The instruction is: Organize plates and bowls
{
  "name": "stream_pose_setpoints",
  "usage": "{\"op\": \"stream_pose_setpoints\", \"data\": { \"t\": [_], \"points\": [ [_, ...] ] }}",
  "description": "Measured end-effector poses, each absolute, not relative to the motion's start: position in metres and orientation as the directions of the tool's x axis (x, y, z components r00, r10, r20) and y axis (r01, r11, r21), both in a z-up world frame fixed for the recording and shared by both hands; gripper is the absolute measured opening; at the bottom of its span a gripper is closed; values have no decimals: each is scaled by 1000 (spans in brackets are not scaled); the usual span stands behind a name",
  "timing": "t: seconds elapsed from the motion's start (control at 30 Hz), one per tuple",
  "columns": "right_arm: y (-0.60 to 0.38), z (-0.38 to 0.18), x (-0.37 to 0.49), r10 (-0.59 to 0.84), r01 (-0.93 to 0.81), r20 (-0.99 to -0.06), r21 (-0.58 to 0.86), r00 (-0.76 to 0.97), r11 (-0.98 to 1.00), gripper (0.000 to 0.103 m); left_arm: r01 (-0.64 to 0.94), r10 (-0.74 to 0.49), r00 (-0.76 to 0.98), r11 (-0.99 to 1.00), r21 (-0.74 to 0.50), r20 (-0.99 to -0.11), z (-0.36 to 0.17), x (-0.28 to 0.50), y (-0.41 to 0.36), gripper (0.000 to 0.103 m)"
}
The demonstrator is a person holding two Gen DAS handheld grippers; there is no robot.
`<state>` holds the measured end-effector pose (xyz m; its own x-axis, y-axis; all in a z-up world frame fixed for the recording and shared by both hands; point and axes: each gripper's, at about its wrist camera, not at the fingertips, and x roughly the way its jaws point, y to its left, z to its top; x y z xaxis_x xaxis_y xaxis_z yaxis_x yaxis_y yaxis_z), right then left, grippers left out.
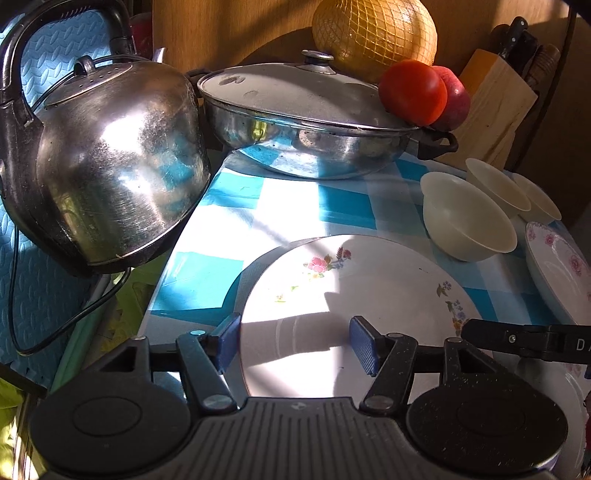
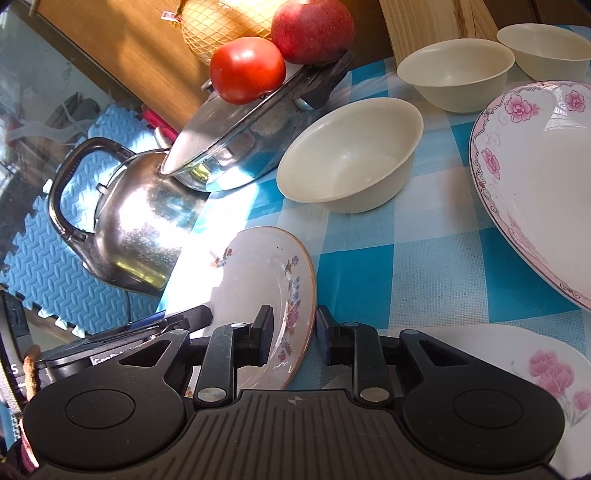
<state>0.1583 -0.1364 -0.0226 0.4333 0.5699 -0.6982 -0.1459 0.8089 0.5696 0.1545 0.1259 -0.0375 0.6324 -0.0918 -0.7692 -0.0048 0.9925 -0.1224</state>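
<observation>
The left gripper (image 1: 295, 341) hovered with jaws wide apart over the near part of the flowered plate (image 1: 369, 280), gripping nothing. The plate sat on the checked tablecloth (image 1: 288, 206). The right gripper (image 2: 291, 336) had its jaws astride the plate's right rim, apparently not yet closed. Glazed china looked stiff, slick and breakable; the rim seemed the sensible hold. Cream bowls (image 2: 351, 155) waited beyond.

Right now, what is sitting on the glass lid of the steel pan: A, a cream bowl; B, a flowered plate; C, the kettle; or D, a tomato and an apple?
D: a red tomato and an apple rest on the edge of the pan lid.
</observation>
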Motion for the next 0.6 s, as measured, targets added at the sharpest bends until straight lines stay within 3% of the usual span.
{"op": "stream_pose_setpoints", "data": {
  "t": [0.17, 0.6],
  "points": [
    [-134, -19, 155, 542, -156, -713, 535, 444, 830, 31, -37, -142, 630, 977, -211, -764, -32, 153, 134, 55],
    [-143, -2, 148, 558, -146, -684, 563, 470, 814, 31, -1, -169, 676, 973, -230, -717, -14, 143, 135, 55]
  ]
}}
